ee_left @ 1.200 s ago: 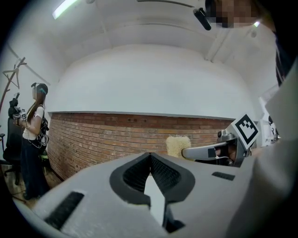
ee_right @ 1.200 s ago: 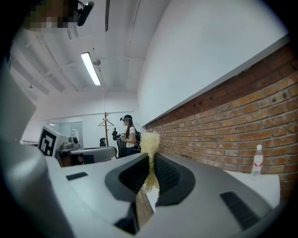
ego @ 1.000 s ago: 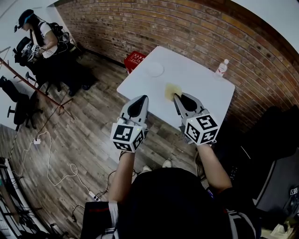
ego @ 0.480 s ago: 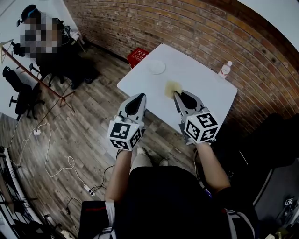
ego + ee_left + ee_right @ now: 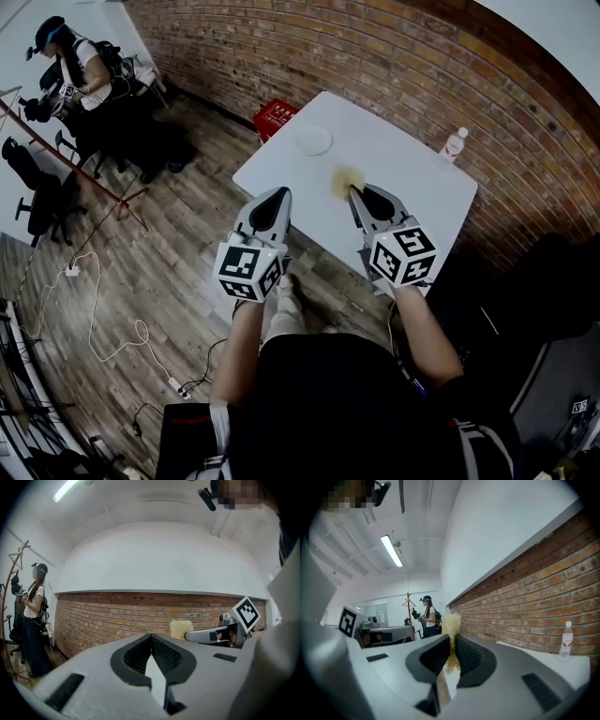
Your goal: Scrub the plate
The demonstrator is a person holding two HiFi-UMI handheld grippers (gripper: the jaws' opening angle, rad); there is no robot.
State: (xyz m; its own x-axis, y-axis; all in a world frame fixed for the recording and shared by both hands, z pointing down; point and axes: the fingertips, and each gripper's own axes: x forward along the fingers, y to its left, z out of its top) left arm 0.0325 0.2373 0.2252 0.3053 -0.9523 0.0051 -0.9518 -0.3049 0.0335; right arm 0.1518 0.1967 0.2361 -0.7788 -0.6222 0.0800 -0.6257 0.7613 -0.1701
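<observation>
- White table (image 5: 412, 202): nothing on it blocks the way to the plate (image 5: 314, 140).
- Red box (image 5: 273, 119), maybe a crate, sits on the floor past the table's far-left corner.
- Right gripper (image 5: 354, 191), by the table's near edge, pinches a yellow sponge (image 5: 345, 179) tight, ready to scrub.
- Left gripper (image 5: 283, 193), by the table's near-left edge, is closed on nothing.
- Plate lies near the table's far-left edge.
- Small bottle (image 5: 454, 142) stands at its far-right corner.

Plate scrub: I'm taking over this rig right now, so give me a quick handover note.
Left gripper: jaws shut, empty, near the table's front edge.
Right gripper: jaws shut on the yellow sponge, over the table.
Plate: on the table's far left part, apart from the sponge.
Done: sponge in grip.
To do: bring it to the plate and scrub.
</observation>
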